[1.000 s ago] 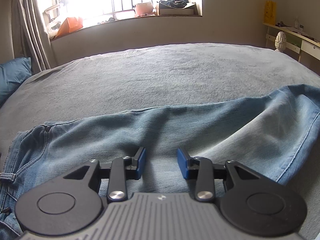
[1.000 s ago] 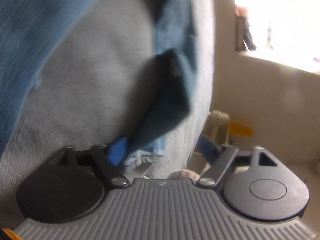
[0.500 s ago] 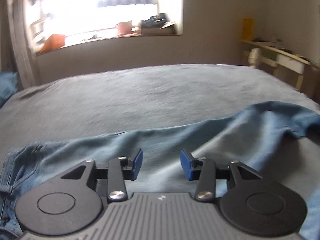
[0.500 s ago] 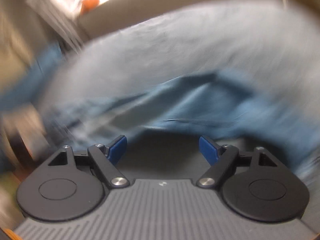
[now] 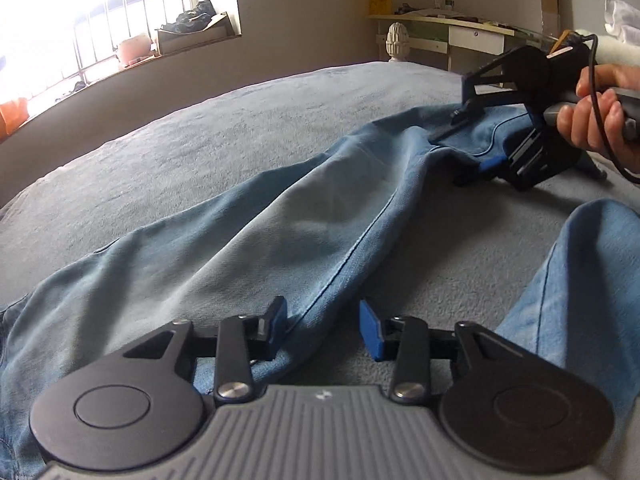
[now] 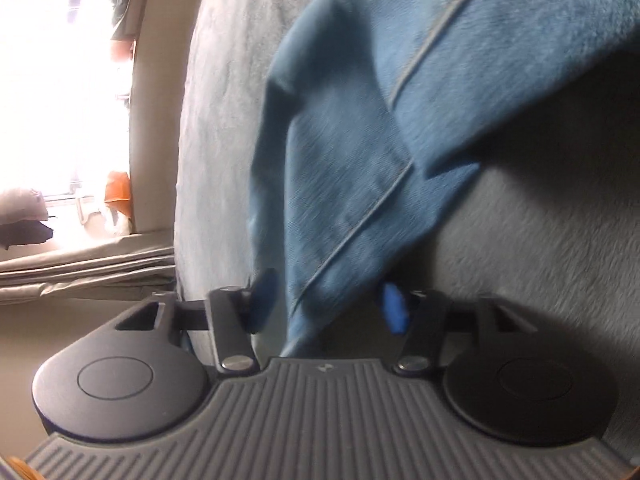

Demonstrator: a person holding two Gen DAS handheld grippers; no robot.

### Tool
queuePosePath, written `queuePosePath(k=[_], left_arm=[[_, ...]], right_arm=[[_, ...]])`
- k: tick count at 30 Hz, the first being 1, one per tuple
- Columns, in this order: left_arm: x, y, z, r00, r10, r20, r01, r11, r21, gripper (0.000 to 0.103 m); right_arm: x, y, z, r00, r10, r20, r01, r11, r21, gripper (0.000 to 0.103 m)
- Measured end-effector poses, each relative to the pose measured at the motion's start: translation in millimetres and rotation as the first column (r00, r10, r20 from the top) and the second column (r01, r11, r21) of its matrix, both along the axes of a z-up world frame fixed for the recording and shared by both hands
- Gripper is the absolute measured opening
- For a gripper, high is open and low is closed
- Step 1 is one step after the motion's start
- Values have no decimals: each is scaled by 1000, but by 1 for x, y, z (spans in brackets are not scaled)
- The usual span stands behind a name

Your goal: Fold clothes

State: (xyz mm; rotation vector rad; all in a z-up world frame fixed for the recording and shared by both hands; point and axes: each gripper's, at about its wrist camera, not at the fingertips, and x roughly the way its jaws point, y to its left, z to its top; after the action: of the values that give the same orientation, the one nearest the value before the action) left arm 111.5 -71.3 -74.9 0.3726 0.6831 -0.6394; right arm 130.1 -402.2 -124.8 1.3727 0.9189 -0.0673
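1. Jeans [image 5: 280,216] lie spread across the grey bed [image 5: 240,128] in the left wrist view, one leg running from the near left up toward the far right, a second leg [image 5: 580,280] at the right edge.
2. The left gripper [image 5: 322,326] sits low over the near part of that leg; the leg's seamed edge passes between its blue pads, nearer the left one. Its jaws are closing, with a gap on the right side, so the denim is not yet pinched.
3. In the same view the right gripper [image 5: 476,136], held by a hand [image 5: 596,116], sits at the leg's far end with the hem between its fingers.
4. In the right wrist view, turned on its side and blurred, the jeans' hem [image 6: 352,184] hangs down into the right gripper [image 6: 328,304]. Its jaws are closing around the cloth; gaps remain beside both pads, so it is not yet clamped.
5. A bright window [image 6: 60,80] shows at the left.
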Motion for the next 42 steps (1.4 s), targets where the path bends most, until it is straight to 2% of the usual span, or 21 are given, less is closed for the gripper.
queuePosePath(k=[2,4,7,10,12,14,17,22,25,27,29,31,33,35,37,38,40,41,42], left_arm=[[2,-1,0,1000,12,9,-12,1000,17,17],[-1,2,3,999,12,39,-13,1000,10,8],[-9,3,10,997,-4,78,3,1000,11,4],[-17,3,7,995,-52,86,48,998,41,4],[-22,3,2,993,-80,87,75,995,59,4],[-25,4,1,991,-95,90,89,994,66,4],[-24,7,6,992,-97,81,94,995,44,4],[-18,6,-4,995,-95,17,94,994,49,8],[-14,9,-3,997,-73,-18,73,997,9,11],[-12,15,1,997,-62,-52,60,998,-35,18],[-13,22,8,995,-59,-80,52,996,-76,29],[-15,32,16,993,-53,-104,40,992,-118,30],[-19,44,27,992,-35,-119,15,986,-166,30],[-19,60,38,992,11,-126,-37,977,-209,30],[-14,77,47,986,91,-140,-123,963,-240,30],[-10,87,49,977,136,-162,-174,952,-253,30],[3,103,49,950,233,-210,-282,928,-245,28],[9,110,47,934,273,-229,-325,916,-233,28],[13,117,44,921,305,-243,-359,906,-224,28]], right_arm=[[1,4,6,1000,24,19,-23,998,-62,15],[2,8,14,998,52,42,-47,990,-132,7],[-2,13,36,991,109,75,-88,968,-236,5],[-8,22,47,984,169,62,-140,933,-331,4],[-11,27,41,981,194,15,-175,913,-369,4],[-12,27,27,982,185,-25,-182,917,-354,4],[-14,26,25,986,164,-19,-162,930,-331,4],[-7,34,23,980,197,-36,-195,902,-385,5],[-3,38,17,977,208,-50,-210,890,-404,5],[-4,36,19,978,206,-47,-207,896,-392,10],[-7,33,23,979,194,-60,-202,905,-374,17],[-12,30,29,979,185,-83,-203,908,-367,23],[-21,31,39,975,193,-111,-221,892,-393,29],[-29,39,54,965,231,-125,-263,856,-446,30],[-32,58,74,940,323,-109,-331,784,-525,30],[-29,72,84,918,388,-86,-364,735,-572,30],[-24,100,106,857,513,-50,-413,626,-661,30],[-18,118,116,812,583,-26,-430,569,-701,30],[-8,140,125,752,659,6,-440,508,-740,30]])
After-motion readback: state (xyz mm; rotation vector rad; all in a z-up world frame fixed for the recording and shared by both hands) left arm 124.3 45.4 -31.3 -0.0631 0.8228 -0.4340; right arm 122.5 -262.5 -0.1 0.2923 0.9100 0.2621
